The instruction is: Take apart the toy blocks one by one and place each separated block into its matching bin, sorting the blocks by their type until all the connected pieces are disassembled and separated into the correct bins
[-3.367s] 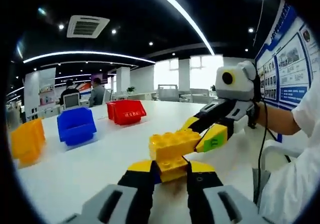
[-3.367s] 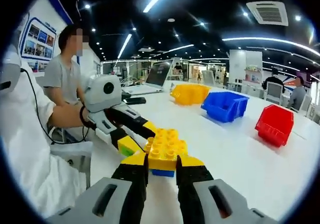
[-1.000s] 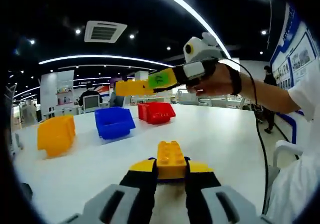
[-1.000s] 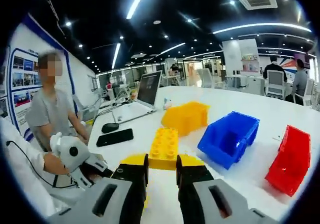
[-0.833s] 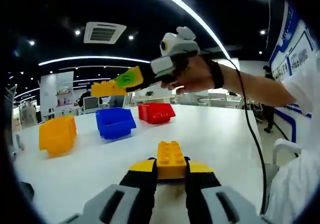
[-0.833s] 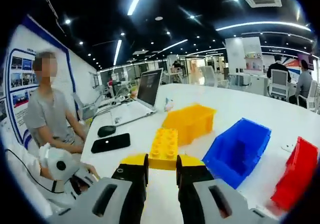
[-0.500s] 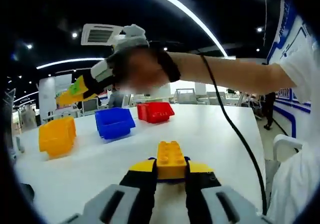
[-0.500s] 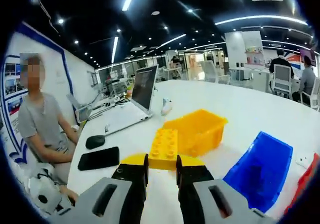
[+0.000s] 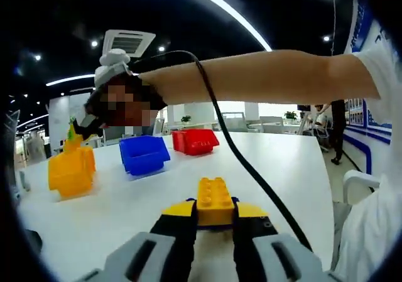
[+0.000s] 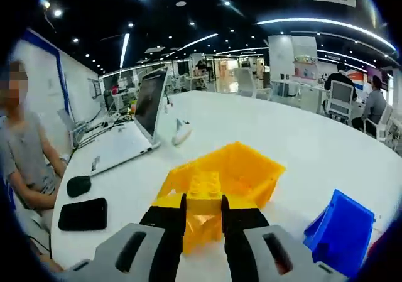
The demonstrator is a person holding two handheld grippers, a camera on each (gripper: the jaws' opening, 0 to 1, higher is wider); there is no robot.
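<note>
In the left gripper view, the left gripper [image 9: 213,214] clamped a yellow block [image 9: 215,200] low over the white table [image 9: 276,169]. Farther off stood the yellow bin [image 9: 70,173], the blue bin [image 9: 144,154] and the red bin [image 9: 196,141], with the person's arm [image 9: 270,75] reaching across toward the yellow one. In the right gripper view, the right gripper [image 10: 202,217] gripped a second yellow block [image 10: 204,188], apparently right over the yellow bin's opening. Beyond lay a phone [image 10: 81,214], mouse [image 10: 78,185] and laptop [image 10: 135,131].

Both claws [image 9: 212,214] [image 10: 202,214] clamped, right arm outstretched
</note>
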